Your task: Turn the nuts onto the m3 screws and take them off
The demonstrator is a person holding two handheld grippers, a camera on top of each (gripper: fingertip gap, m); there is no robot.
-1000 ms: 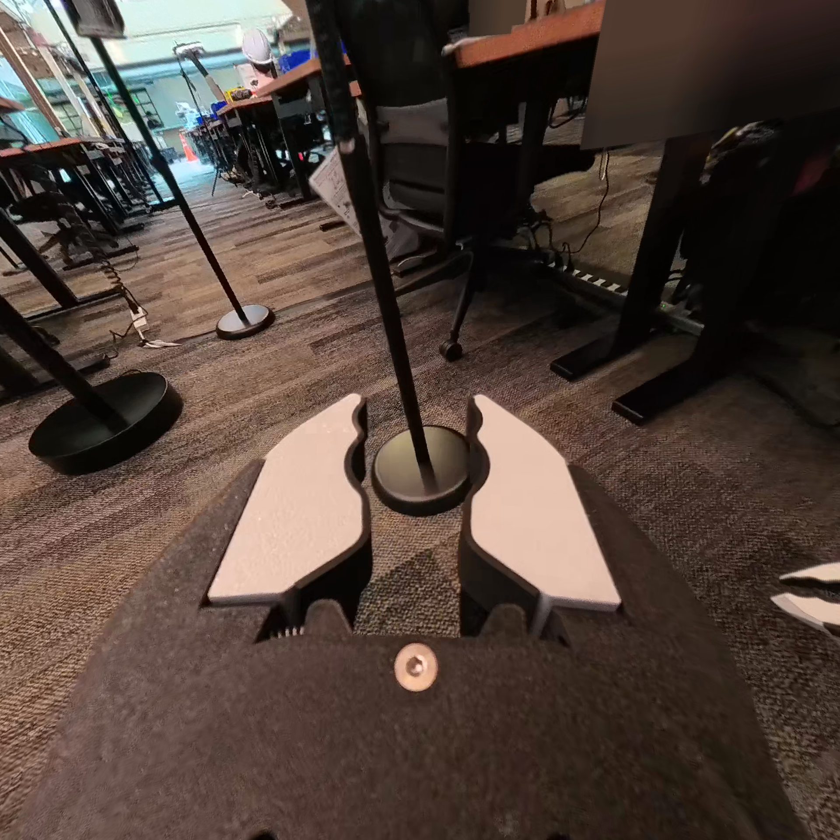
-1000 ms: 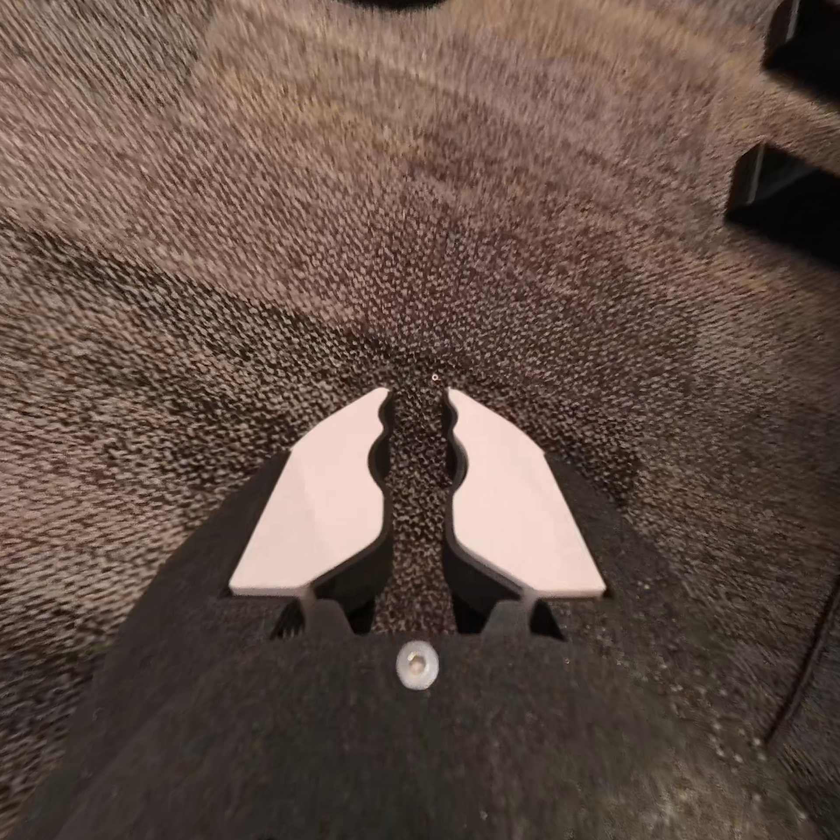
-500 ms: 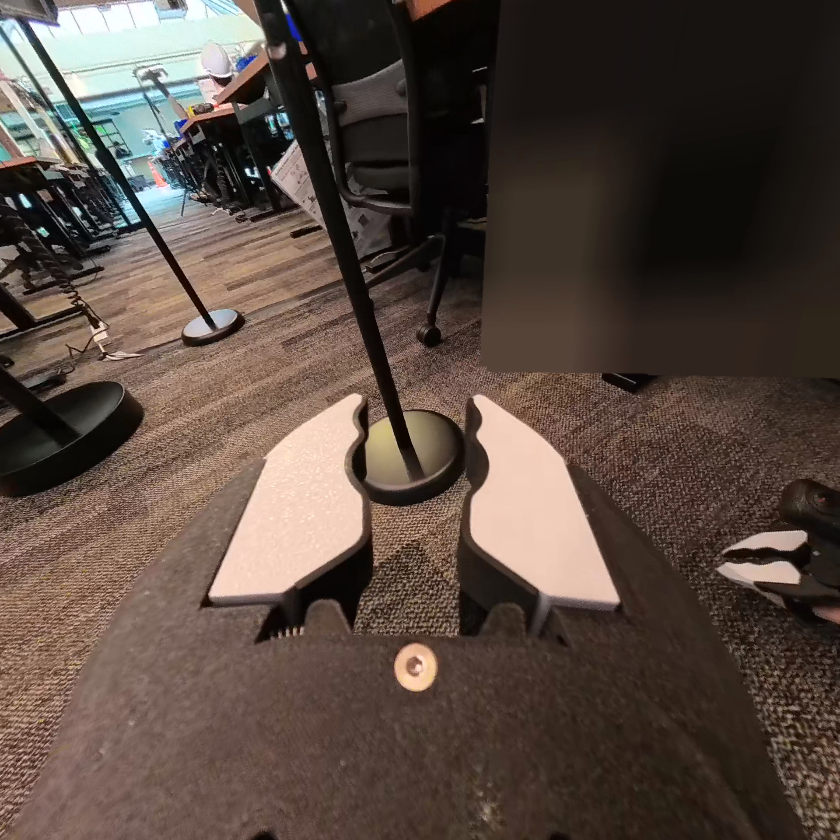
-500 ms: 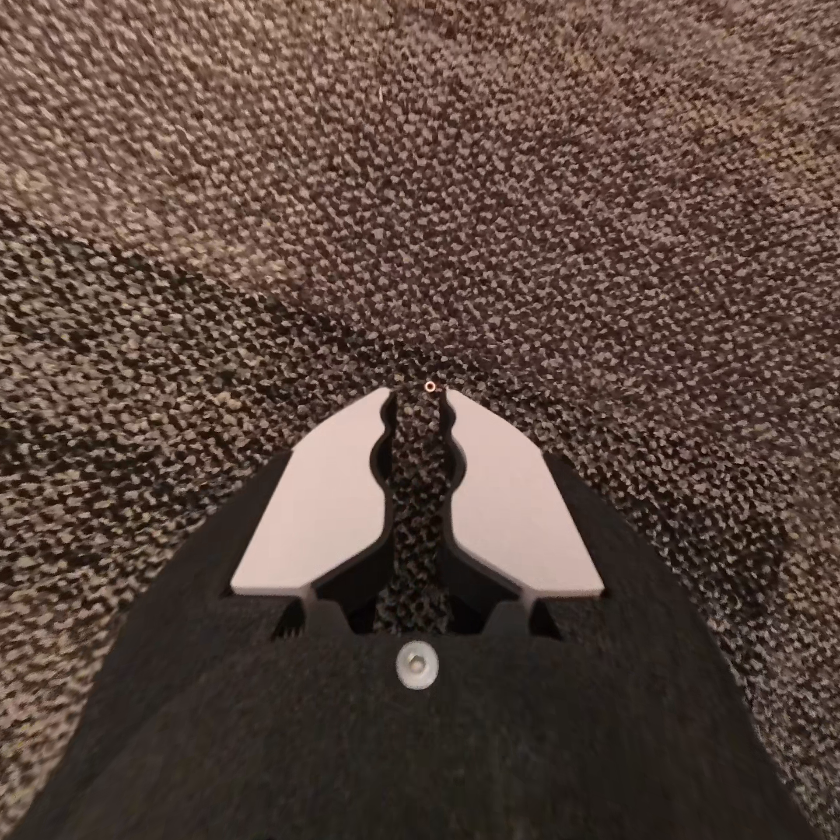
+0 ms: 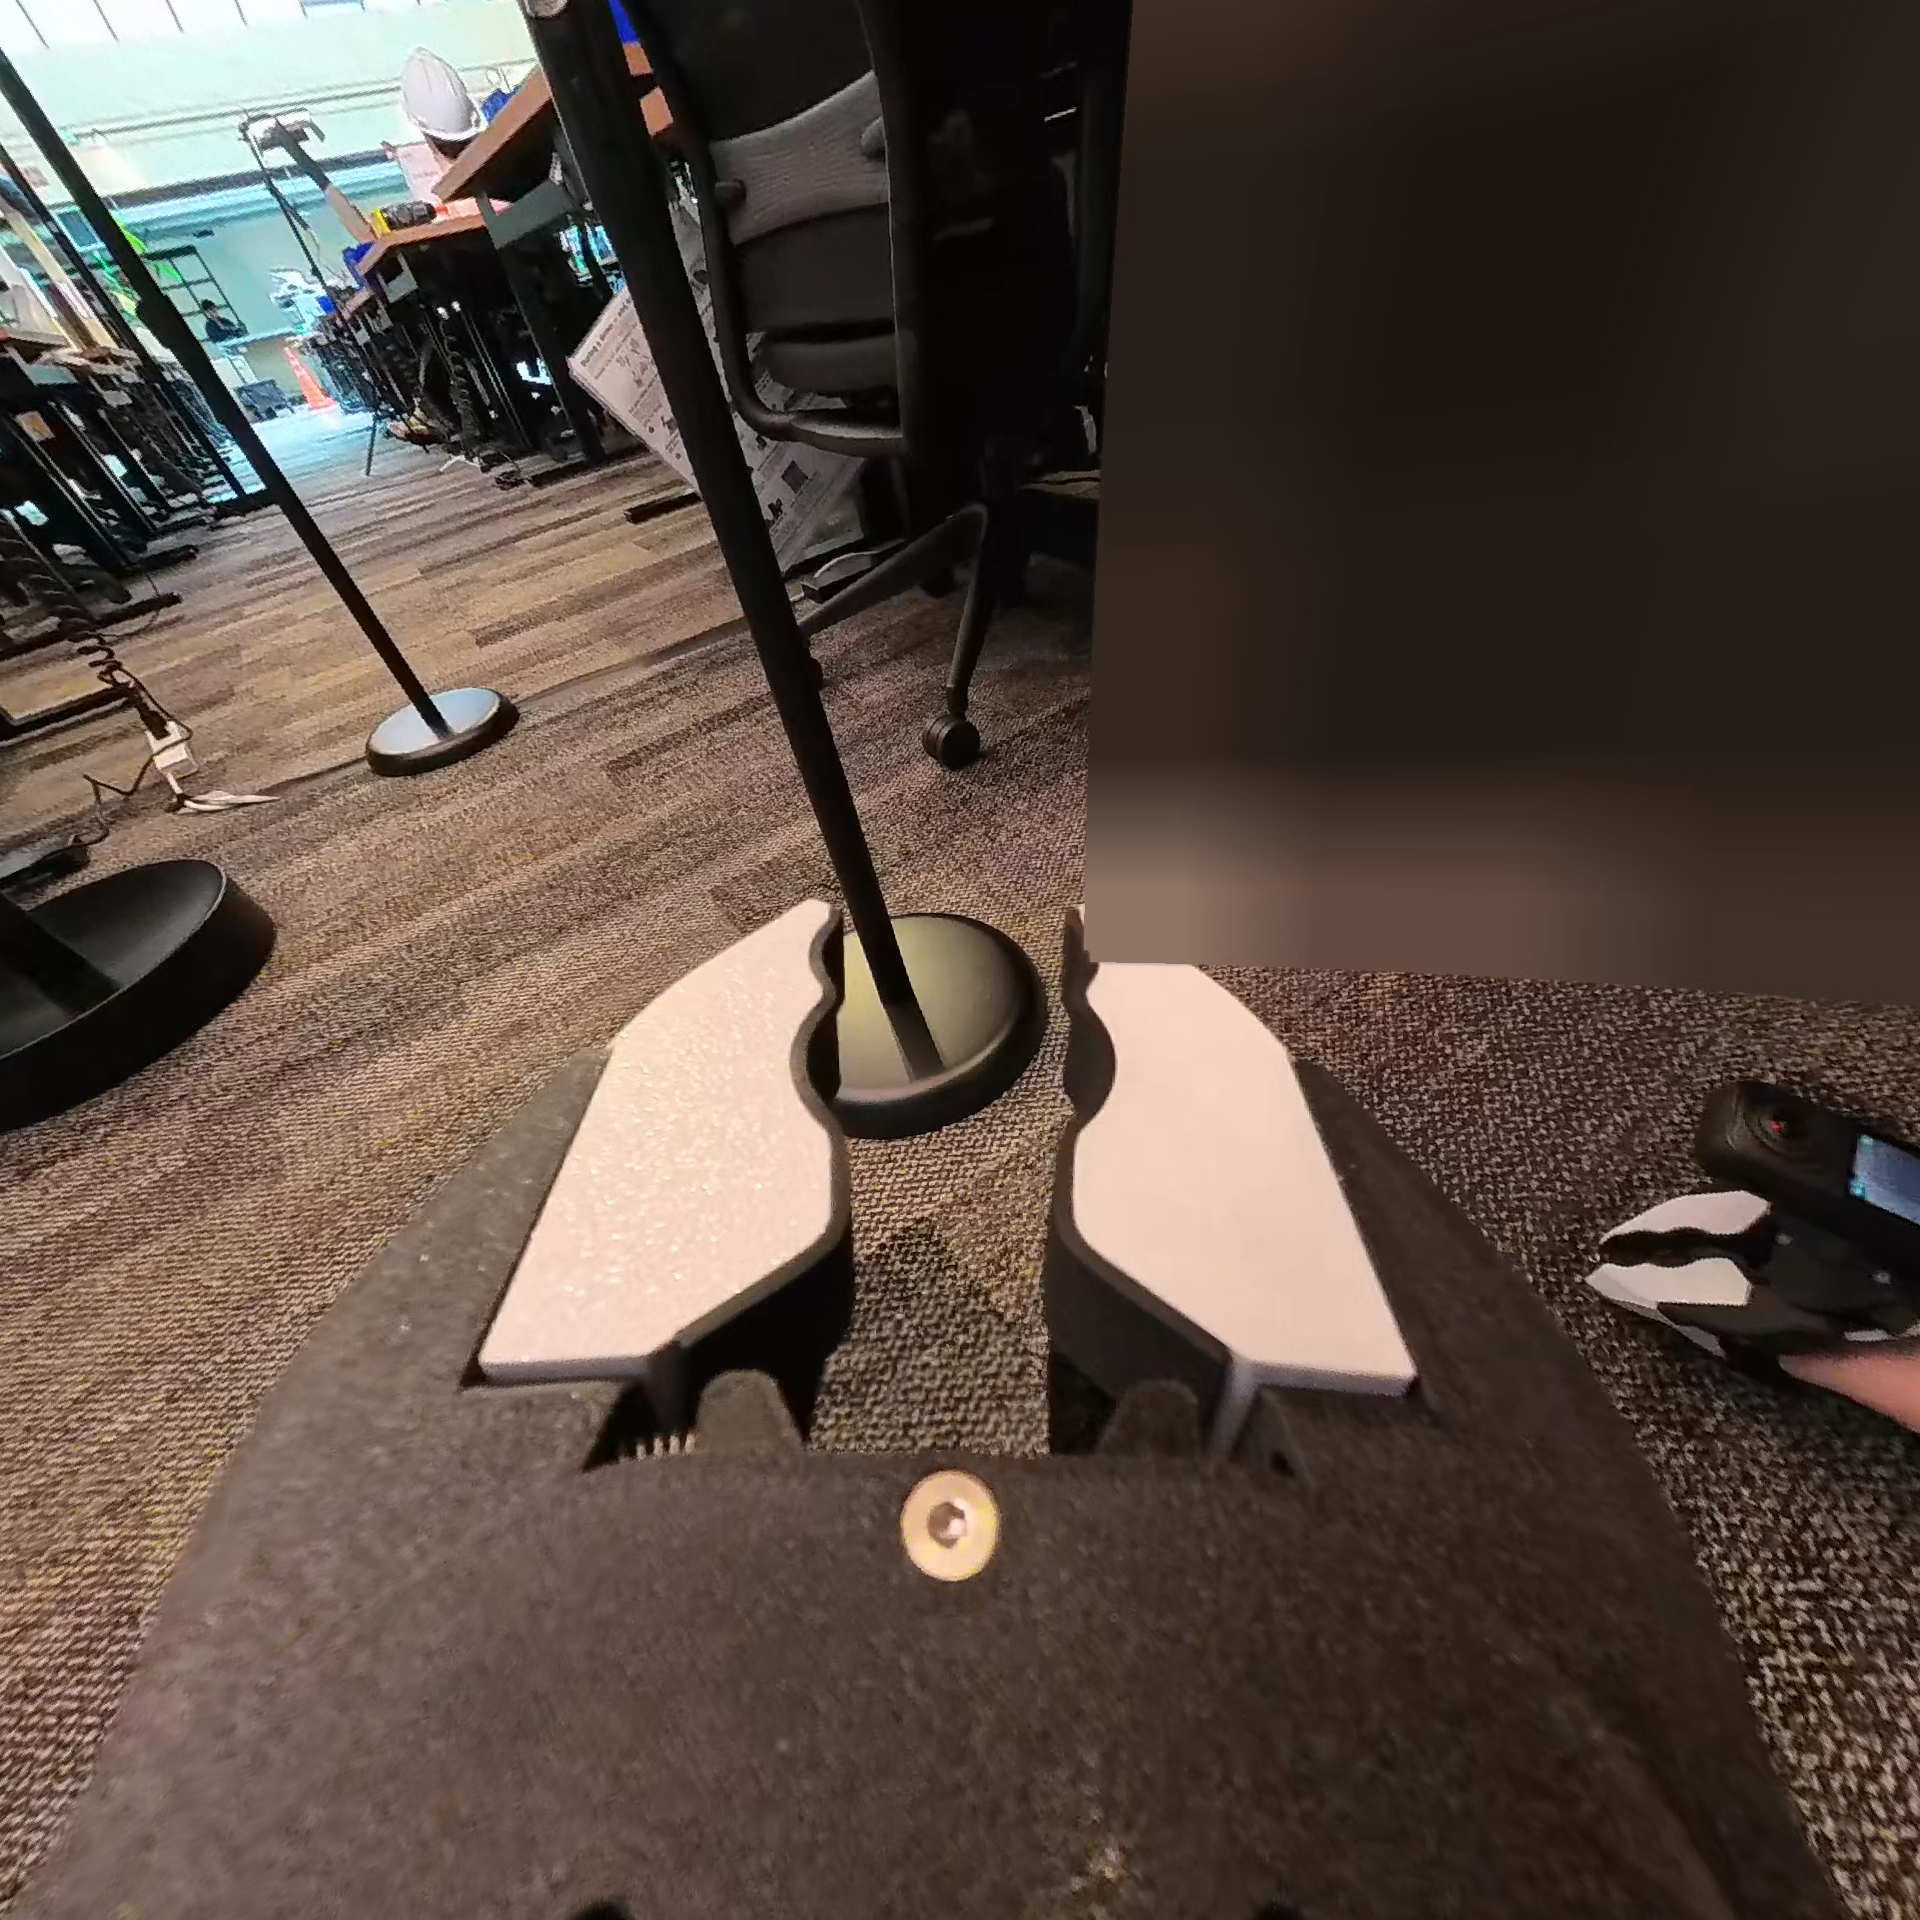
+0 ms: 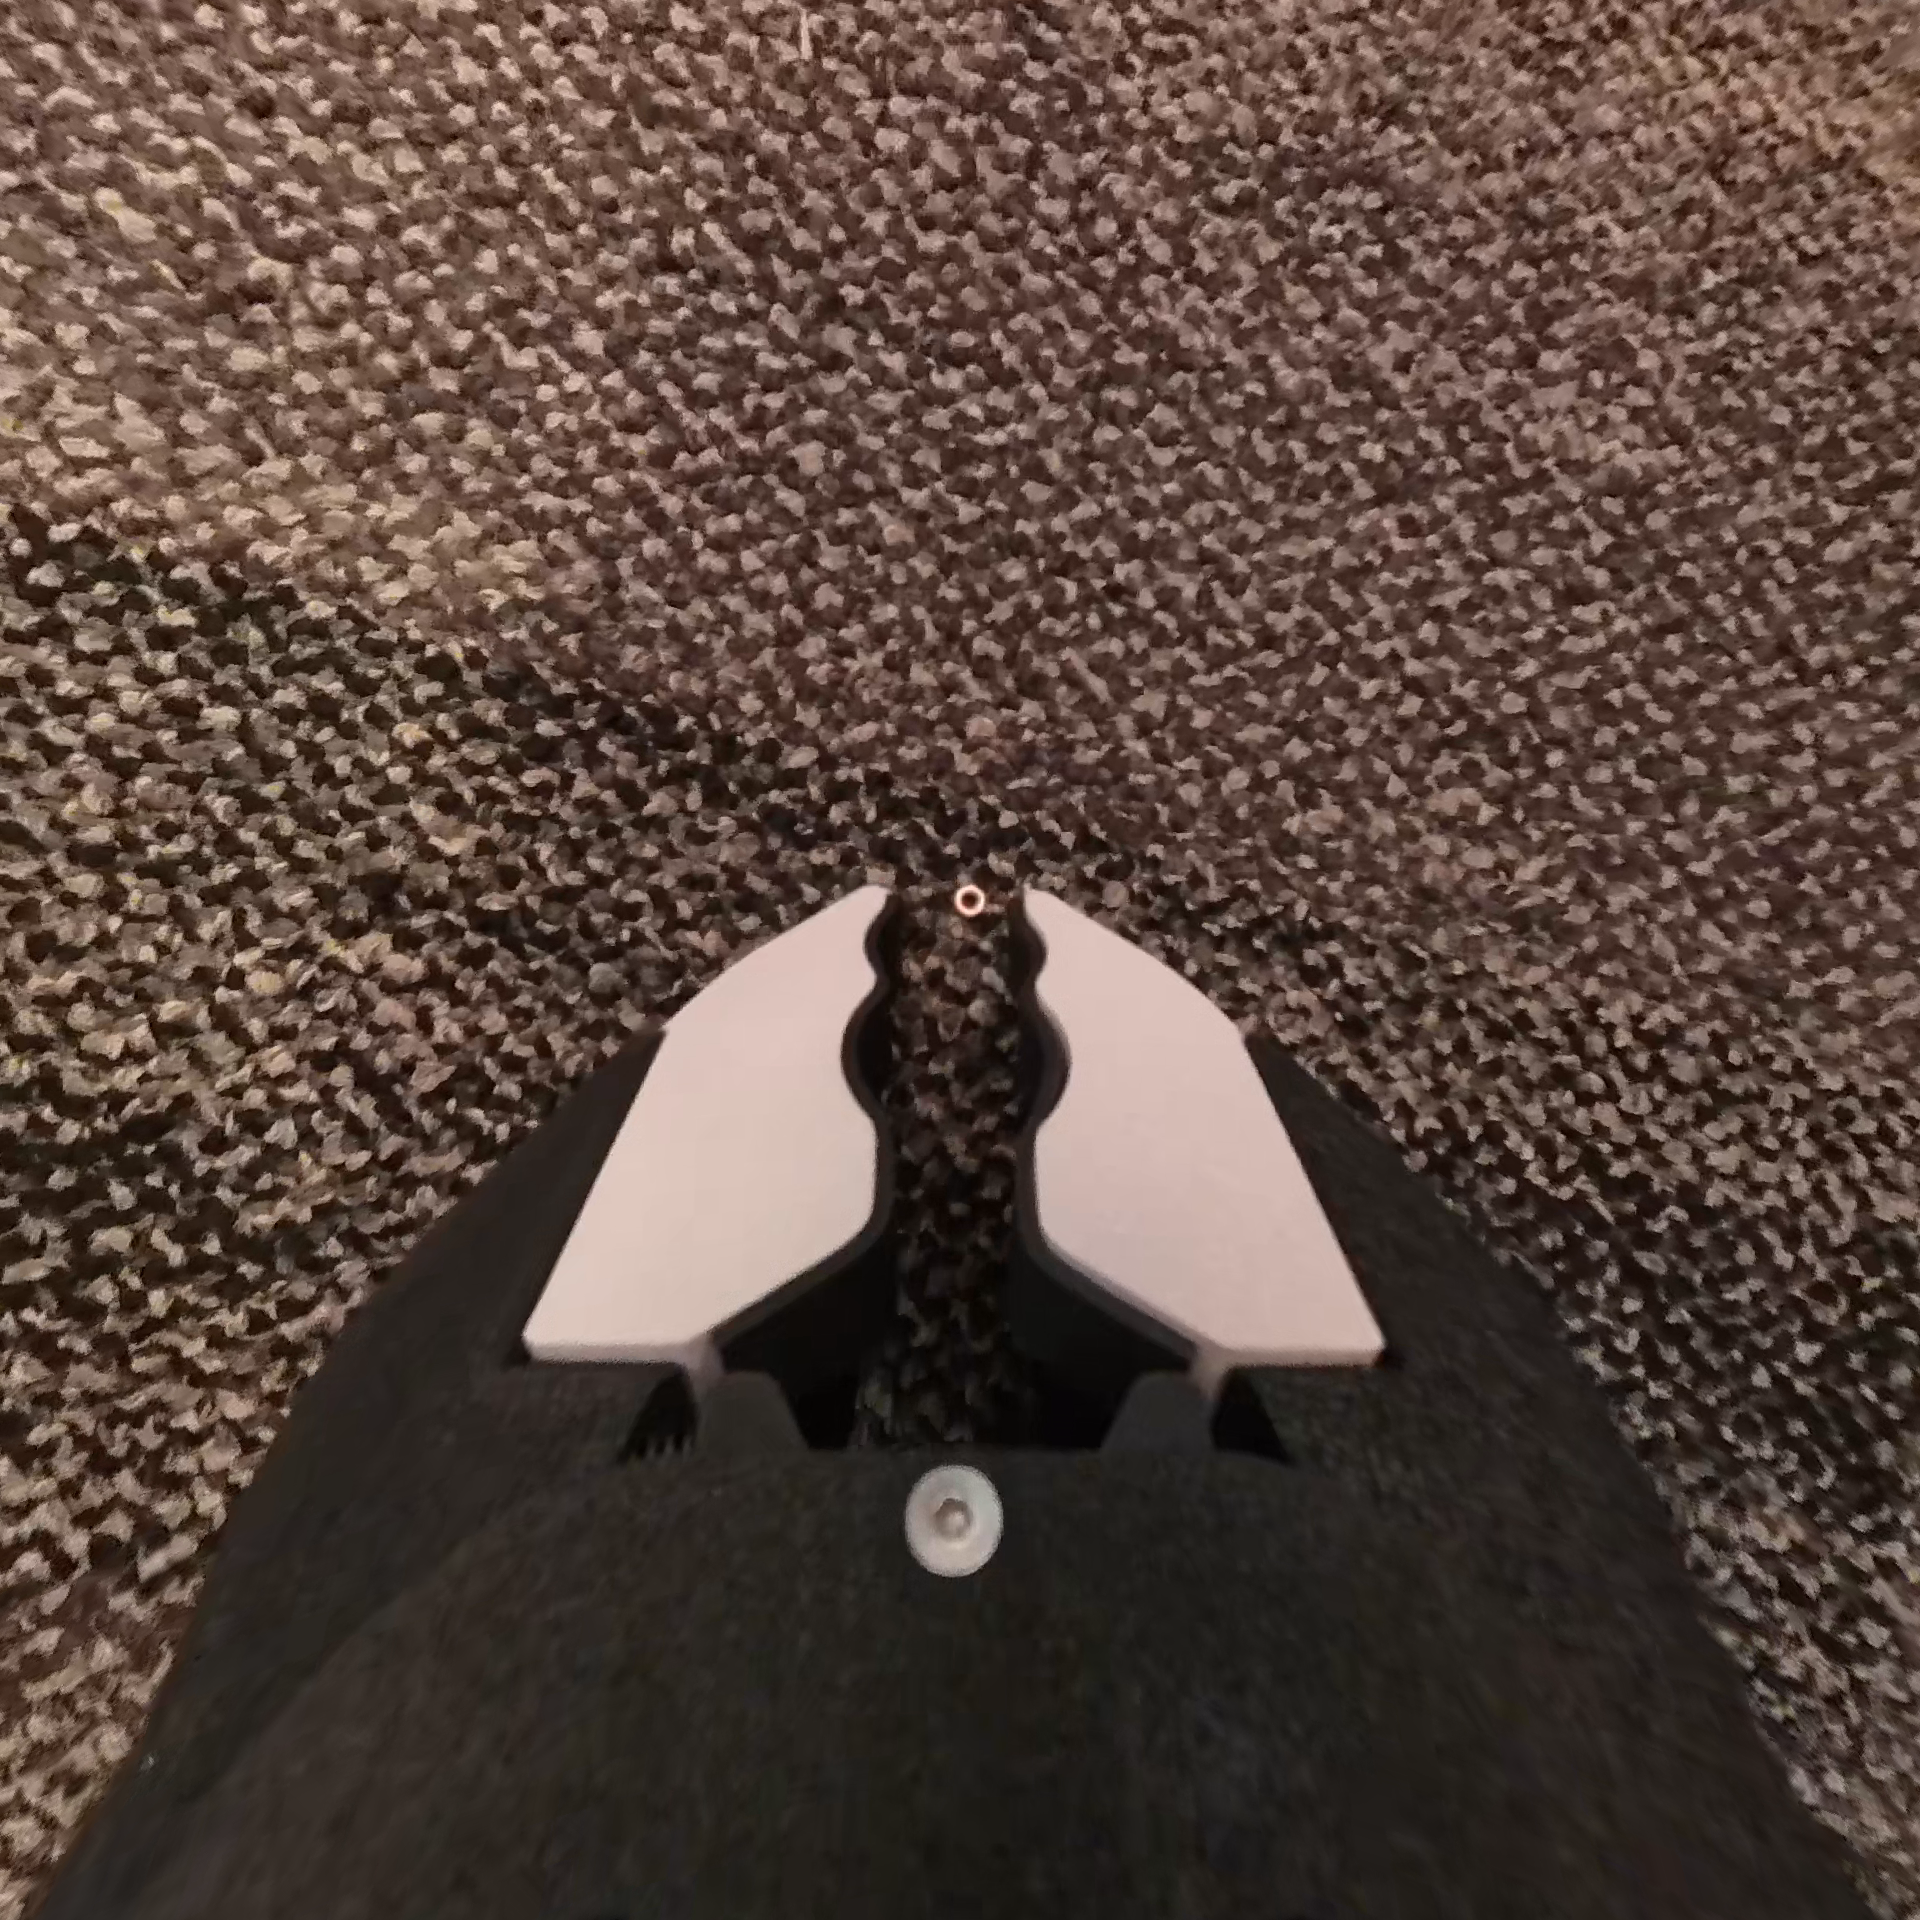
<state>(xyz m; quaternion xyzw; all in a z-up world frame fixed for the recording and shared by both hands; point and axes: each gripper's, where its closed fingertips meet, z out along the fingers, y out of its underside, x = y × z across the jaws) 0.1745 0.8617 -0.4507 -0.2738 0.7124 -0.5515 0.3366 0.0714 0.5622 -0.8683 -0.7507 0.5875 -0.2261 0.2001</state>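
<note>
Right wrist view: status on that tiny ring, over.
Right gripper open, low over carpet. Small ring lies between its fingertips, ungrasped. Left gripper open, empty.

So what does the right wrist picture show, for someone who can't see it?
The right claw, its two white fingers apart and holding nothing, points down close at speckled brown carpet. A tiny coppery ring lies on the carpet between the fingertips, touching neither.
</note>
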